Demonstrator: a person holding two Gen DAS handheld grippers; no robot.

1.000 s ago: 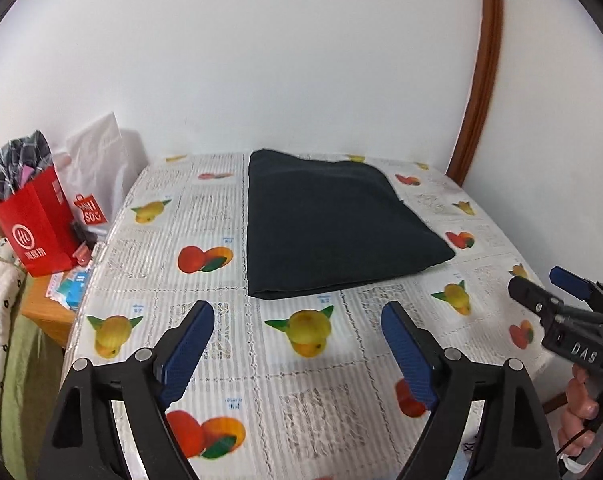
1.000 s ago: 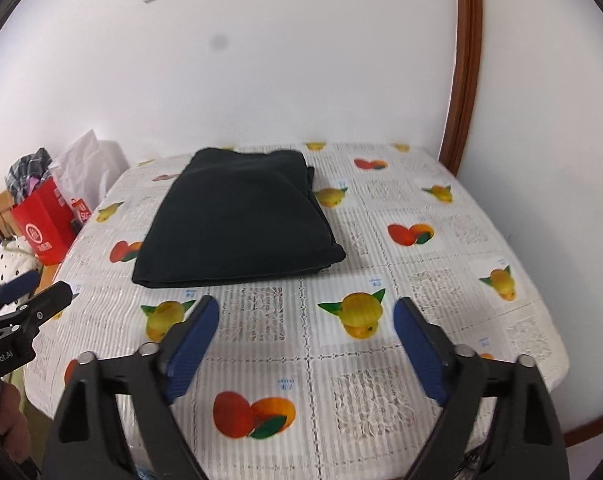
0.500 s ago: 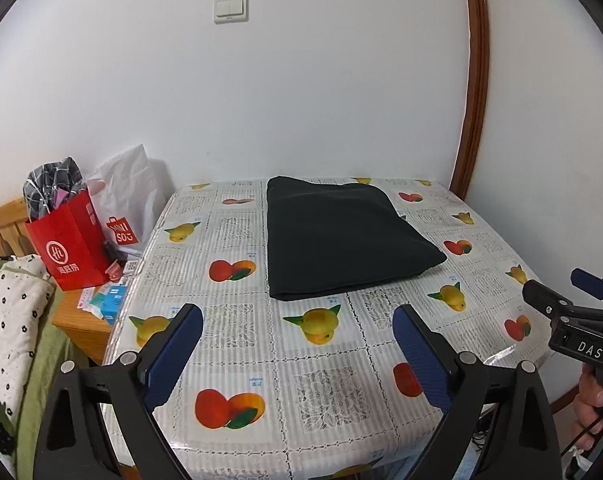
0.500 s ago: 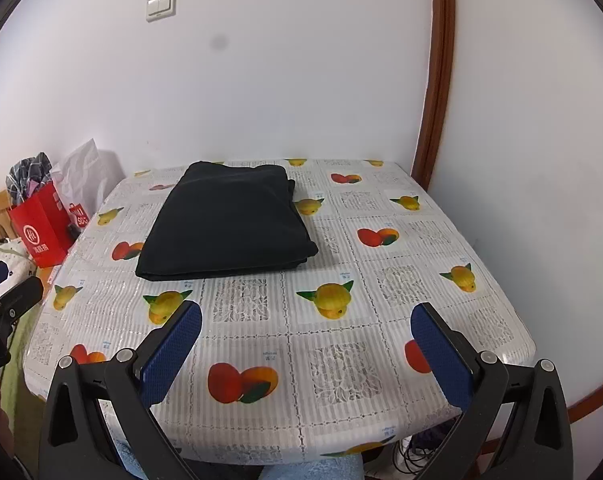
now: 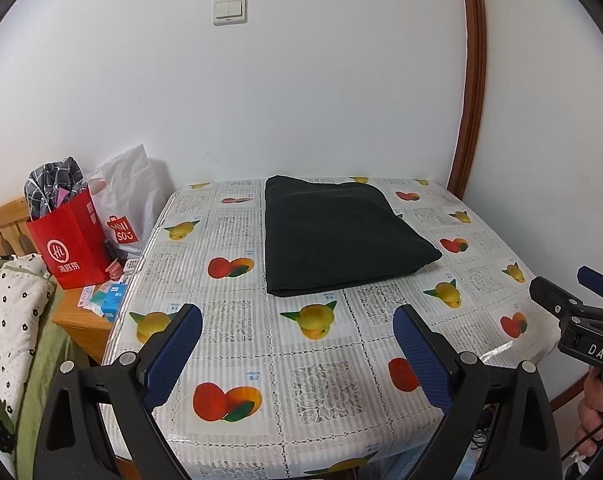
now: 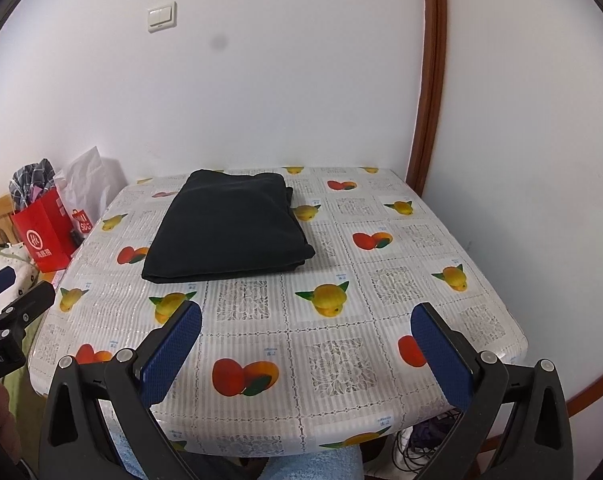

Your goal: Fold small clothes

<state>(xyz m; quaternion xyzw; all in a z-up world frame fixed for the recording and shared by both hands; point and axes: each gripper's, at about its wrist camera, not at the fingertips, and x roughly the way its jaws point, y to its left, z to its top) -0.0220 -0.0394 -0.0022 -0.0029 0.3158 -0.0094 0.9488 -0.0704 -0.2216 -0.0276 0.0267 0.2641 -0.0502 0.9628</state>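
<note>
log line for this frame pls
left gripper: open, empty | right gripper: open, empty | black garment: folded, on table, untouched | phase: fold looks done

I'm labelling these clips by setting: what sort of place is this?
Probably a home room, perhaps a bedroom corner: a table under a fruit-print plastic cloth, a folded black garment on it, and red and white shopping bags on a wooden side table.
</note>
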